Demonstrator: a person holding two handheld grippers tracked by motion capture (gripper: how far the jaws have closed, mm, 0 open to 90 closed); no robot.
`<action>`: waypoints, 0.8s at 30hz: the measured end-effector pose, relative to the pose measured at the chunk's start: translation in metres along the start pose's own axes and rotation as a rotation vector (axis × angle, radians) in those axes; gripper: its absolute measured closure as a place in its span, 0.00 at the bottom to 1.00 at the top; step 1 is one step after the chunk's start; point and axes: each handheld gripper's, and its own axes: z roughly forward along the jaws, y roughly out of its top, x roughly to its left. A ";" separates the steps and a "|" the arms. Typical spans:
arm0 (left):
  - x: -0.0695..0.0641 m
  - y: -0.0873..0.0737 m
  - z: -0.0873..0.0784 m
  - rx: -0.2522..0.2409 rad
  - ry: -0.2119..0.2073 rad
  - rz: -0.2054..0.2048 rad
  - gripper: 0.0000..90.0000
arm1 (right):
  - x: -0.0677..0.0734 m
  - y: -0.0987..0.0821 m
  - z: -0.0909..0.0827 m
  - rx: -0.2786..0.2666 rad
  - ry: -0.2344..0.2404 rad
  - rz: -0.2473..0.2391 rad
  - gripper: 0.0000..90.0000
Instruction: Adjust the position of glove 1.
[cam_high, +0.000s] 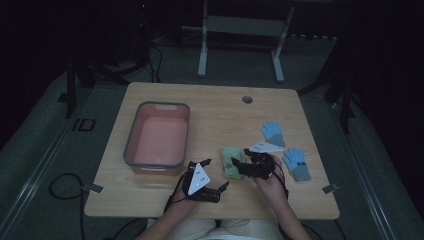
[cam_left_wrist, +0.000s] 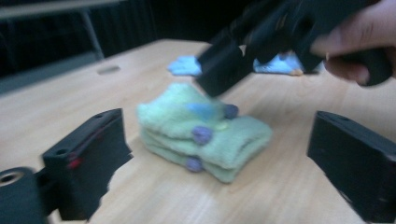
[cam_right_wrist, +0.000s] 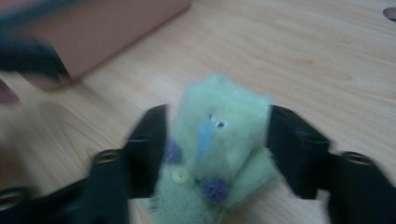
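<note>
A folded green fuzzy glove (cam_high: 230, 156) with purple dots lies on the wooden table (cam_high: 215, 110) near its front middle. My right gripper (cam_high: 239, 162) reaches over it from the right. In the right gripper view the two black jaws stand either side of the glove (cam_right_wrist: 224, 107), and my right gripper (cam_right_wrist: 217, 126) is open and not squeezing it. My left gripper (cam_high: 216, 173) rests low at the front edge, open, pointing at the glove (cam_left_wrist: 205, 135). Nothing lies between the jaws of the left gripper (cam_left_wrist: 217, 126). One of the right fingers (cam_left_wrist: 224, 70) hangs just above the glove.
A grey-rimmed pink bin (cam_high: 131, 135) stands on the left half of the table, and its wall (cam_right_wrist: 107, 28) is close behind the glove. Two blue gloves (cam_high: 273, 132) (cam_high: 296, 162) lie at the right. A cable hole (cam_high: 247, 99) is near the far edge.
</note>
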 end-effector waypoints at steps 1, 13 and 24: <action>0.001 0.004 0.000 0.028 -0.023 -0.028 0.07 | 0.000 0.000 0.000 0.000 0.000 0.000 0.32; -0.004 0.027 0.029 0.156 -0.249 0.269 0.39 | -0.034 0.018 -0.021 -0.092 0.164 0.033 0.13; 0.002 0.022 0.063 0.296 -0.315 0.472 0.55 | -0.047 0.034 0.021 0.028 0.197 -0.007 0.49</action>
